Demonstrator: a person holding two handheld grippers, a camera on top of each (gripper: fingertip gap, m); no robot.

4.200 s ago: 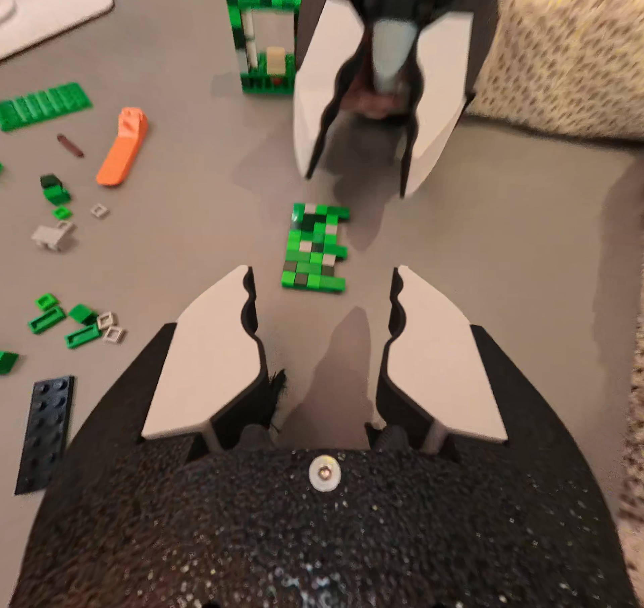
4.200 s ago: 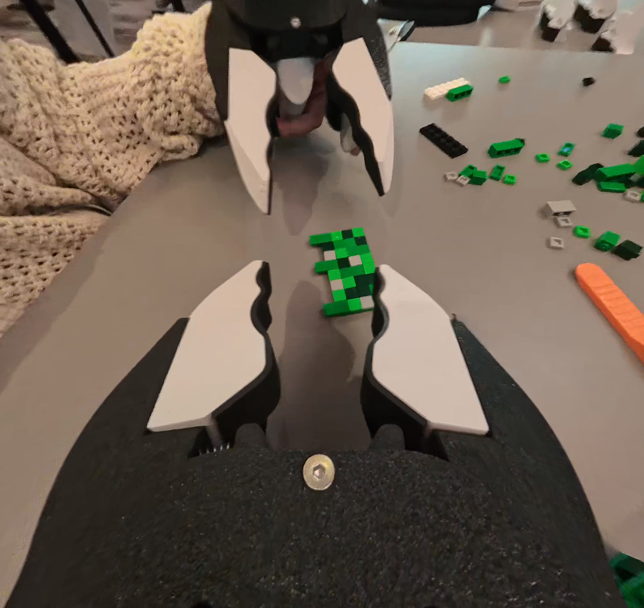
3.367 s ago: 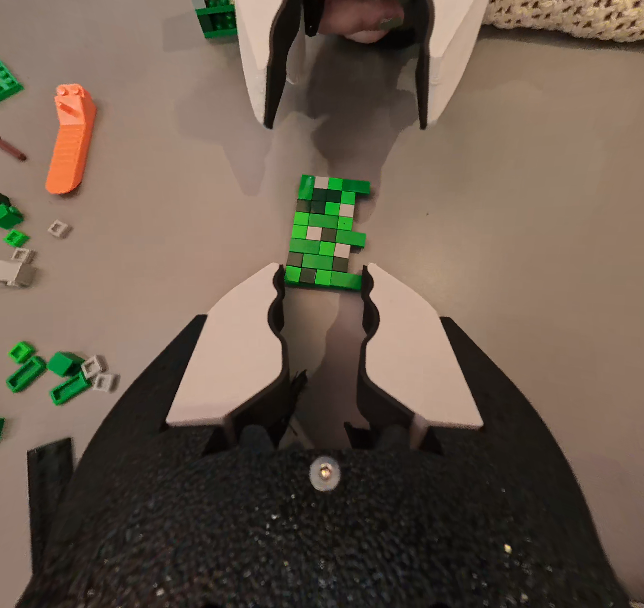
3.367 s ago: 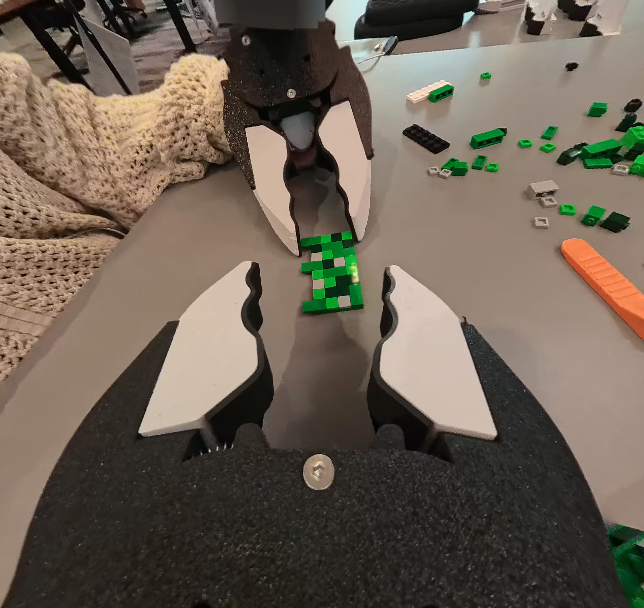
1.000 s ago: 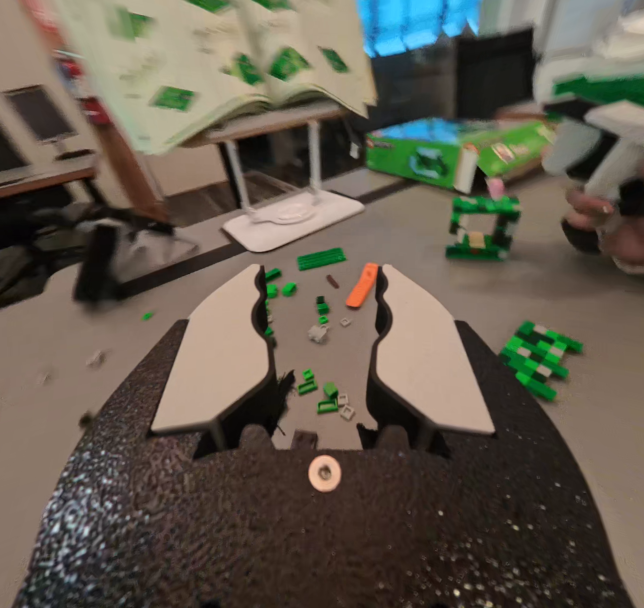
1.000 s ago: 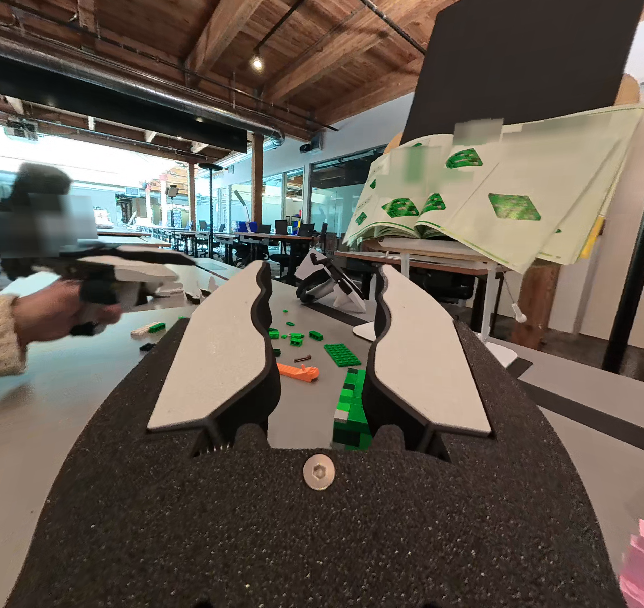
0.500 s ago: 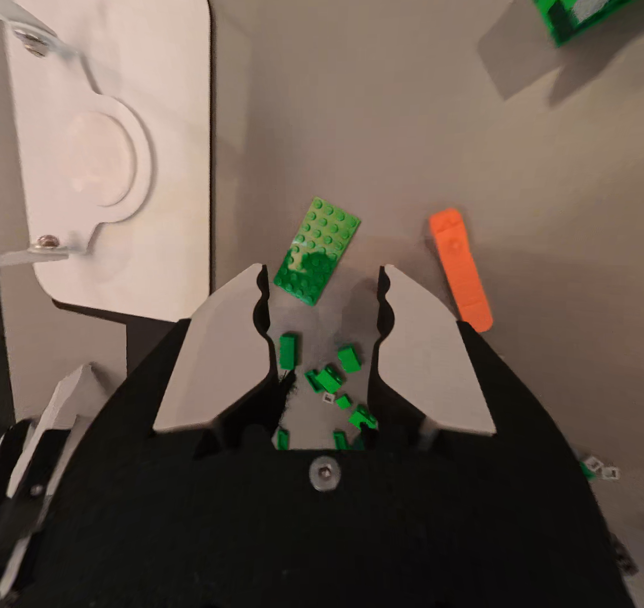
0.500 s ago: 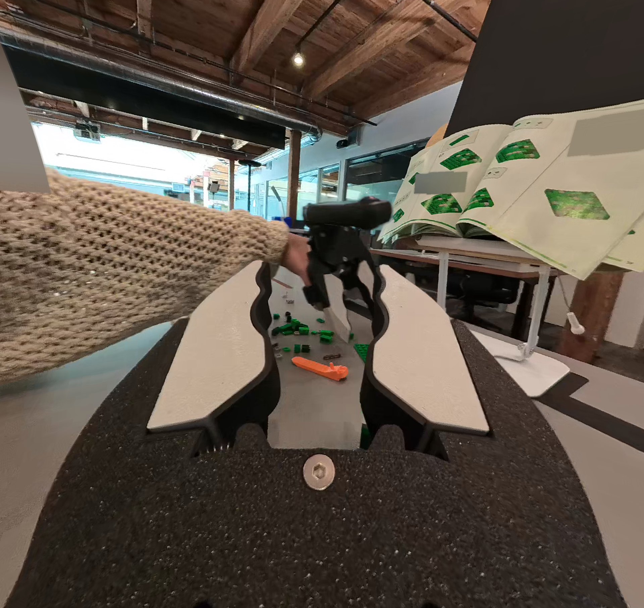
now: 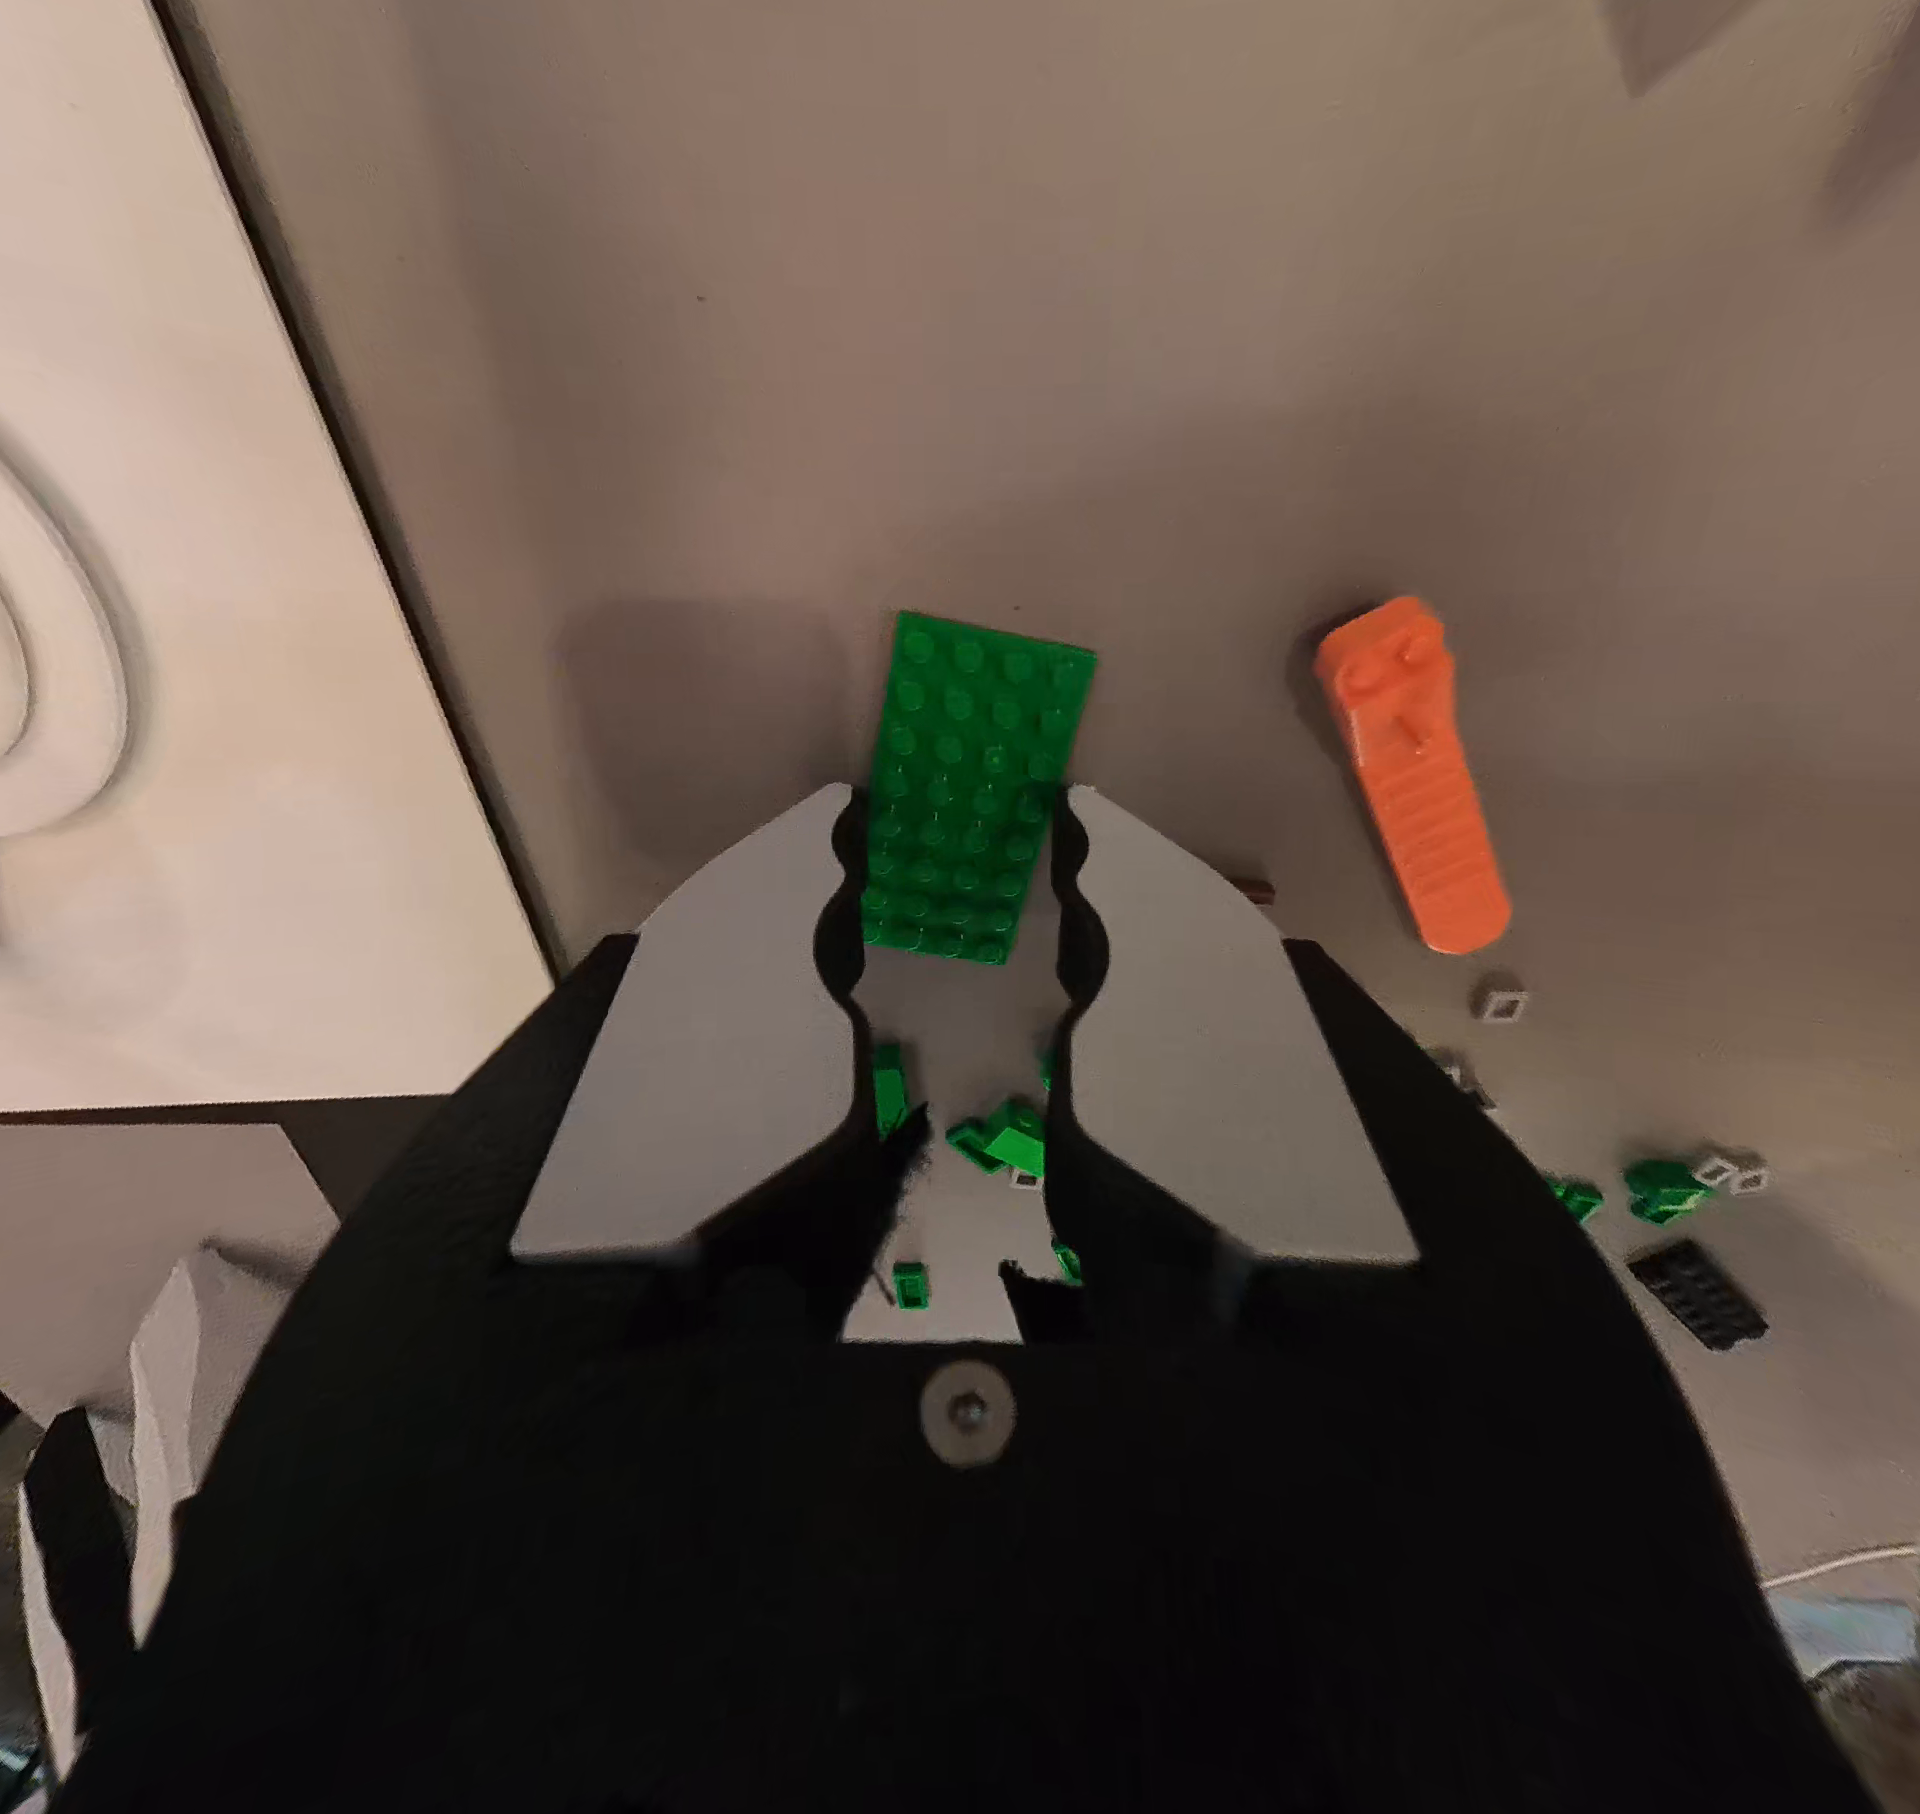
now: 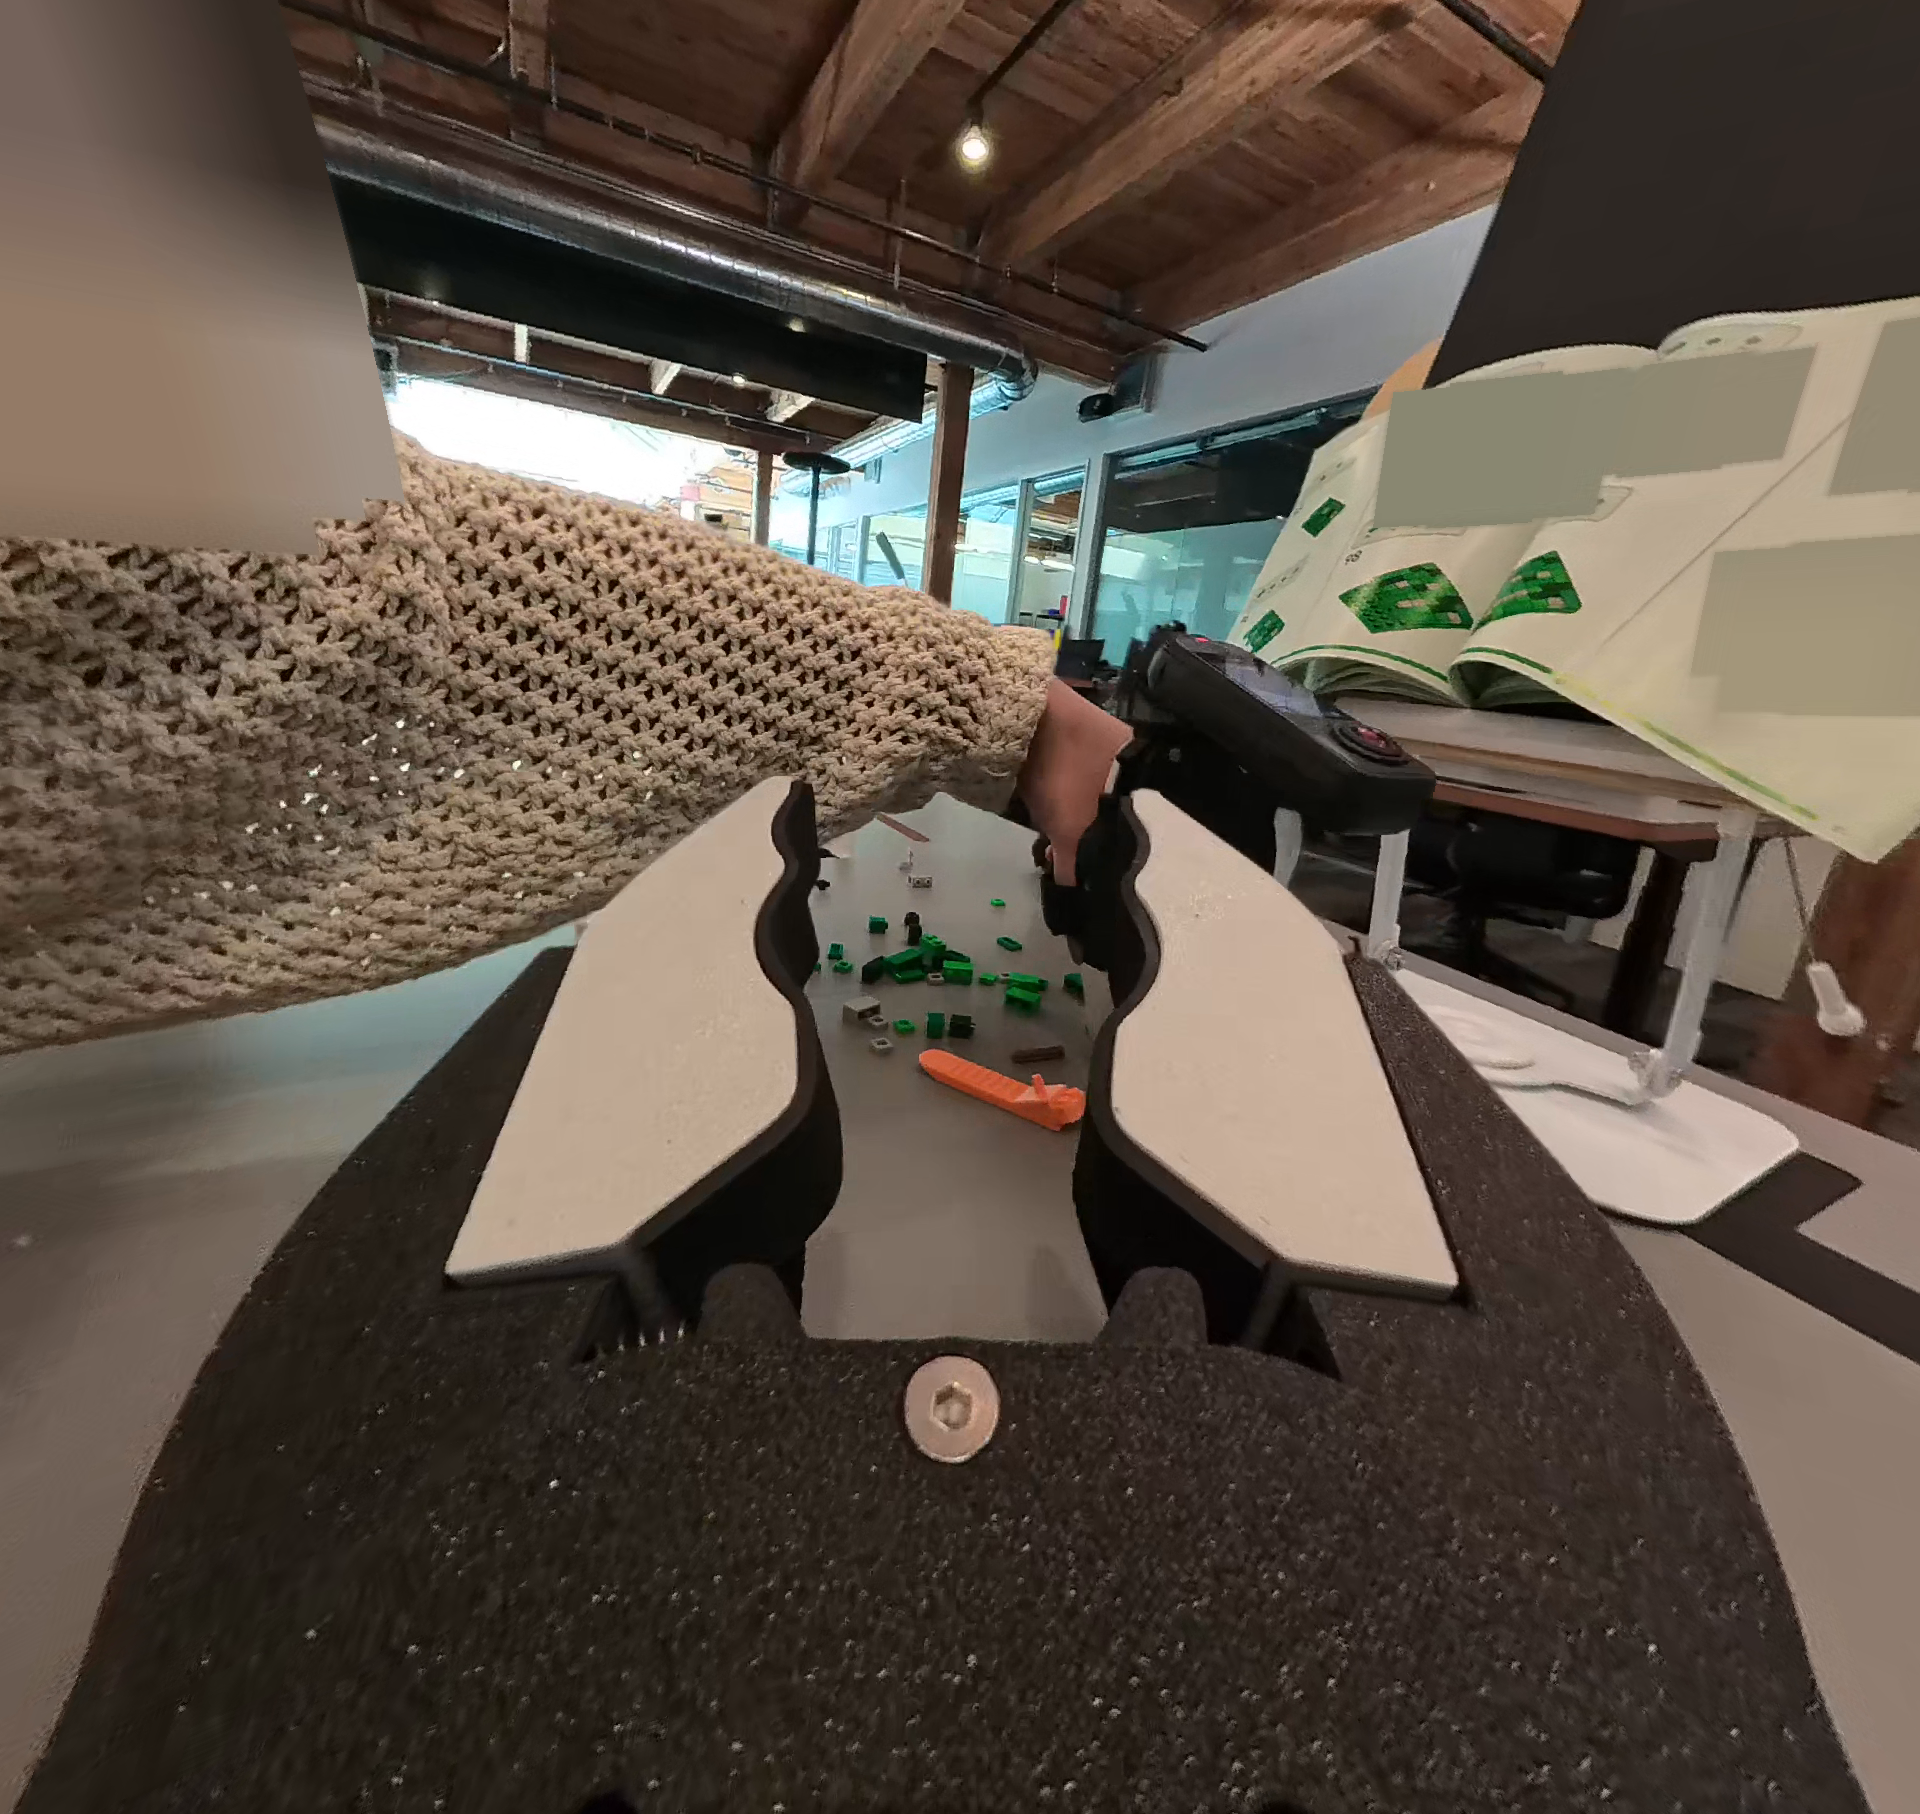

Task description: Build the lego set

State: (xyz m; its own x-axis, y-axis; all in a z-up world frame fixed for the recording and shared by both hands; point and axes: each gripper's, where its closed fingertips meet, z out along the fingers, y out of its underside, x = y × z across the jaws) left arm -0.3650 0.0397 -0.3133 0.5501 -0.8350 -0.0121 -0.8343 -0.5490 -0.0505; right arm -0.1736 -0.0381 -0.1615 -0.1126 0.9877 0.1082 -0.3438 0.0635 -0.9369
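Left gripper (image 9: 958, 796) is down over the green plate (image 9: 977, 777), fingers (image 9: 727, 985) either side of its near half and pressed against its long edges, clamped on it. The plate's far half sticks out past the tips, and it sits over the grey counter (image 9: 1039, 310); can't tell if it's lifted or still flat. Small green bricks (image 9: 1003, 1141) scattered just behind, btwn the fingers. Orange brick separator (image 9: 1413, 777) lies to the right, well apart from the plate, w/ tiny grey pieces (image 9: 1501, 1006) and a black plate (image 9: 1696, 1291) nearer the camera. White stand base (image 9: 208, 725) off to the left.

Right gripper (image 10: 966, 808) is held up, looking level across the counter (image 10: 935, 1245): fingers (image 10: 675, 1037) apart, nothing btwn them. Beyond the tips, loose green pieces (image 10: 935, 964) and the orange separator (image 10: 1003, 1089). Farther out, a knit sleeve (image 10: 520, 725) reaches across w/ the hand (image 10: 1070, 767) on the left gripper's black body (image 10: 1268, 725). Open instruction booklet (image 10: 1610, 601) props up on a white stand (image 10: 1621, 1120) at right.
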